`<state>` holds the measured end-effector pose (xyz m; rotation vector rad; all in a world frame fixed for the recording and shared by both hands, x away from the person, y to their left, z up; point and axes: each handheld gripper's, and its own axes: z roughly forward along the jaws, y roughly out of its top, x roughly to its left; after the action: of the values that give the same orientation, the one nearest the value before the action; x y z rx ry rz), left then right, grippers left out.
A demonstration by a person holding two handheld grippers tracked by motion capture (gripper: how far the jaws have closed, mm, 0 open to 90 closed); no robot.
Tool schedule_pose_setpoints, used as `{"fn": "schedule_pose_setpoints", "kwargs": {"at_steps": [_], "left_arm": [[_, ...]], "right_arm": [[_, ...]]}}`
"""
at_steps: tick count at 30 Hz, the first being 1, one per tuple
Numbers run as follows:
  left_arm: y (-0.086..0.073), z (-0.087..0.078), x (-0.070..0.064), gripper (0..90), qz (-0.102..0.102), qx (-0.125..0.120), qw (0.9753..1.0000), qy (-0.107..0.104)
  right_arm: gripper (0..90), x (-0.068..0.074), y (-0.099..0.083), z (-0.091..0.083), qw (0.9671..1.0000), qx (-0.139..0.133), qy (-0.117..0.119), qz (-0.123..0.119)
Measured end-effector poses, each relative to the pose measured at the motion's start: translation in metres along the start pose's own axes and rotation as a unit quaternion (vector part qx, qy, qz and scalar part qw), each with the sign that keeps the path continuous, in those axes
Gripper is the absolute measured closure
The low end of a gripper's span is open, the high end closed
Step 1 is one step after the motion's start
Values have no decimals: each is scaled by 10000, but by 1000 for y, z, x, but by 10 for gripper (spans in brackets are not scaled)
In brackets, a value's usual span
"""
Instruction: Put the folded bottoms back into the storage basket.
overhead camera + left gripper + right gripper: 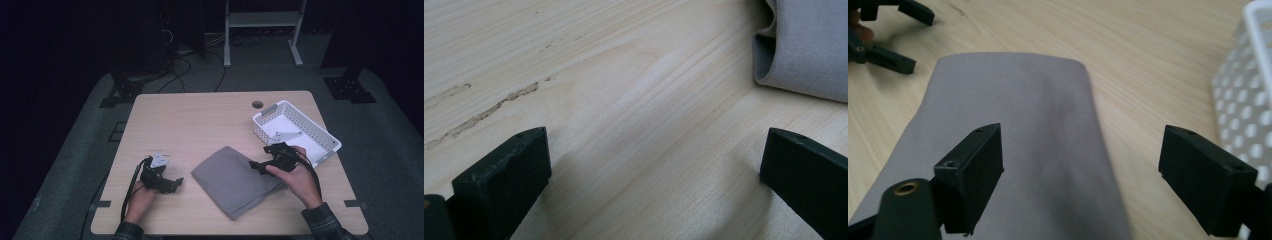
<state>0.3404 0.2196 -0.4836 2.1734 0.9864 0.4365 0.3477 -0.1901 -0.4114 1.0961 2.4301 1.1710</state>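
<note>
- Folded grey cloth (234,179) lies flat on the wooden table (200,120), near the front edge, between the two grippers; long axis runs diagonally.
- Right gripper (264,161) held over the cloth's right edge; jaws spread wide, nothing between them. In the right gripper view the cloth (1018,145) sits under the left jaw, bare wood under the right one.
- Left gripper (172,184) sits on the table to the left of the cloth, apart from it; jaws spread, gripping nothing. In the left gripper view only a rolled fold of the cloth (809,45) lies ahead, beyond the jaw tips.
- White perforated basket (327,145) stands at the table's right side, just beside the right hand (299,181); a pale item lies inside, too small to identify.
</note>
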Motion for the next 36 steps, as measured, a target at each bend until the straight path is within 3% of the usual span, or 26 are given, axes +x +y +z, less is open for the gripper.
{"fn": "schedule_pose_setpoints", "kwargs": {"at_steps": [17, 21, 36], "left_arm": [[0, 0, 0, 0, -2, 0, 10000, 0], [0, 0, 0, 0, 9, 5, 10000, -7], [0, 0, 0, 0, 16, 5, 10000, -8]], "right_arm": [[80, 26, -5, 32, 9982, 397, 327, -299], [21, 32, -7, 39, 9976, 502, 333, -349], [21, 47, -13, 63, 9964, 607, 316, -492]]}}
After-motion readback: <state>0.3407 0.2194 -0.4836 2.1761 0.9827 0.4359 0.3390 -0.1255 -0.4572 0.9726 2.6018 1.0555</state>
